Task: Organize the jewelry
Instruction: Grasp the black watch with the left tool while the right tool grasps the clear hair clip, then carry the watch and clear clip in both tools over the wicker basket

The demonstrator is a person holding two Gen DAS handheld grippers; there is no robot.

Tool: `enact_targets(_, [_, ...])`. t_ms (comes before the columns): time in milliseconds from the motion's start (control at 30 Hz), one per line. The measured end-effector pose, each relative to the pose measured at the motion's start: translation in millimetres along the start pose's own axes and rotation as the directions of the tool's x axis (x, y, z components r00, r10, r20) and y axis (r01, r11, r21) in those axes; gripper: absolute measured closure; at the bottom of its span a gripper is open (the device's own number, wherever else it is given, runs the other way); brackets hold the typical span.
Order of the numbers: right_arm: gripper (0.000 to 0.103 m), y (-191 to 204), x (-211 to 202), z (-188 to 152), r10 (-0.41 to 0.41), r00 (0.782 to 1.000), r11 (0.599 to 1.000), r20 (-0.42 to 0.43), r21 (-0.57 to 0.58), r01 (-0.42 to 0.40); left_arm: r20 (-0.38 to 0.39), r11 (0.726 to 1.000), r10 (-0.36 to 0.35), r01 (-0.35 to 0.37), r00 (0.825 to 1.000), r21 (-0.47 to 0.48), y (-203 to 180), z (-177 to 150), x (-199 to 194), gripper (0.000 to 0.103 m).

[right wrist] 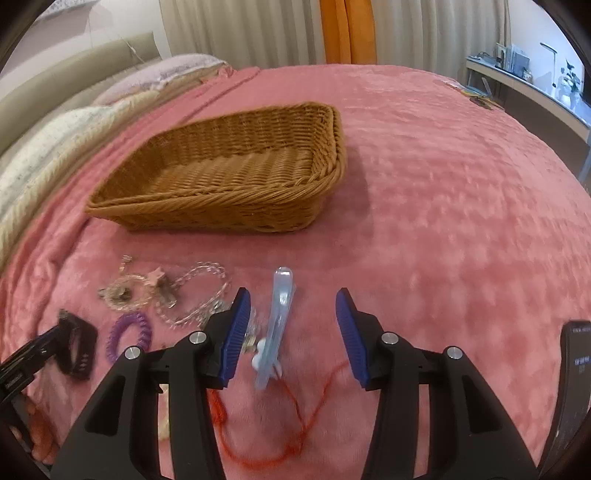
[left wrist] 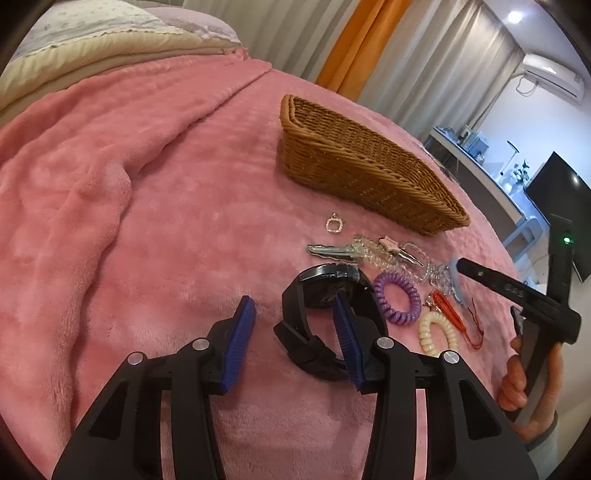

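An empty wicker basket [left wrist: 365, 166] [right wrist: 229, 173] sits on the pink blanket. In front of it lie a black watch [left wrist: 325, 314] [right wrist: 75, 345], a purple coil hair tie [left wrist: 397, 297] [right wrist: 129, 334], a cream coil tie [left wrist: 436, 330], a silver hair clip [left wrist: 332, 252], clear bead bracelets [left wrist: 391, 254] [right wrist: 192, 295], a small ring charm [left wrist: 334, 223], a red cord [left wrist: 450, 314] [right wrist: 288, 424] and a light blue hair clip [right wrist: 277, 328]. My left gripper [left wrist: 293, 332] is open; its right finger overlaps the watch. My right gripper [right wrist: 293, 332] is open, with the blue clip between its fingers.
Folded bedding and pillows [left wrist: 92, 44] lie at the bed's head. Curtains [right wrist: 332, 29], a desk [right wrist: 535, 92] and a TV [left wrist: 557, 206] stand beyond the bed. The right gripper's body and the hand holding it [left wrist: 528, 332] show at the right of the left wrist view.
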State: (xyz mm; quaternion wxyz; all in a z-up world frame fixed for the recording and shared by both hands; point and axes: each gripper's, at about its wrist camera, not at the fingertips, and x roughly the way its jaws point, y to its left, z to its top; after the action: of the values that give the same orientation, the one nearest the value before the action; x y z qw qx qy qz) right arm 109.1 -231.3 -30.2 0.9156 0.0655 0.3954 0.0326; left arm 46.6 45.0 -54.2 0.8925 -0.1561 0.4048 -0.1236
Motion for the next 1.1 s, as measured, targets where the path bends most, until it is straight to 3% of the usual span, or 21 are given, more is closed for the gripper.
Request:
enact_targets(67, [0.077,1,10,-2,-0.015,1.000,1.000,-0.024,0.002,0.015,-0.001,1.000,0.014,-0.014,1.000,0.014,-3,0,2,0.061])
enact_targets(167, [0.079,4,11,-4,-0.040,0.999,0.999,-0.008,-0.024,0.040,-0.001,0.997,0.052,-0.052,0.999,0.050,-12,-2,4,0.060])
enact_targets(200, [0.086,7,10,-5,-0.039,0.999,0.999,-0.001,-0.038,0.039,-0.004,0.996,0.065,-0.065,0.998,0.058,-13,-3,5,0.060])
enact_targets(300, [0.094,10,7,-10,-0.040,0.999,0.998,0.027,-0.056,0.041,-0.004,0.993,0.099,-0.098,0.995,0.071,-17,-4,5,0.075])
enact_targets(467, [0.094,3,-20,-12,0.068,0.988,0.997,0.141,-0.046,-0.062,0.005,0.992,0.100,-0.101,0.995,0.072,-18,-5,4,0.081])
enact_targets(533, [0.094,-1,-31,-13,0.109,0.978,0.994,0.180,-0.043,-0.103,0.016,0.994,0.088,-0.089,0.996,0.064,-17,-6,2,0.083])
enact_targets(667, [0.094,-3,-45,-11,0.133,0.966,0.991,0.220,-0.031,-0.129,0.081,0.999,-0.004,0.001,0.997,0.047,-16,-3,-16,0.083])
enact_targets(767, [0.094,-4,-58,-7,0.150,0.960,0.989,0.235,-0.021,-0.149,0.123,0.997,-0.022,0.013,0.992,0.072,-27,5,-32,0.083])
enact_targets(900, [0.094,5,-79,10,0.162,0.949,0.987,0.269,-0.058,-0.152,0.173,0.992,-0.049,0.027,0.984,0.125,-50,29,-49,0.083])
enact_targets(1100, [0.094,15,-88,64,0.171,0.934,0.984,0.314,-0.102,-0.146,0.248,0.983,-0.061,0.014,0.967,0.186,-89,87,-47,0.083])
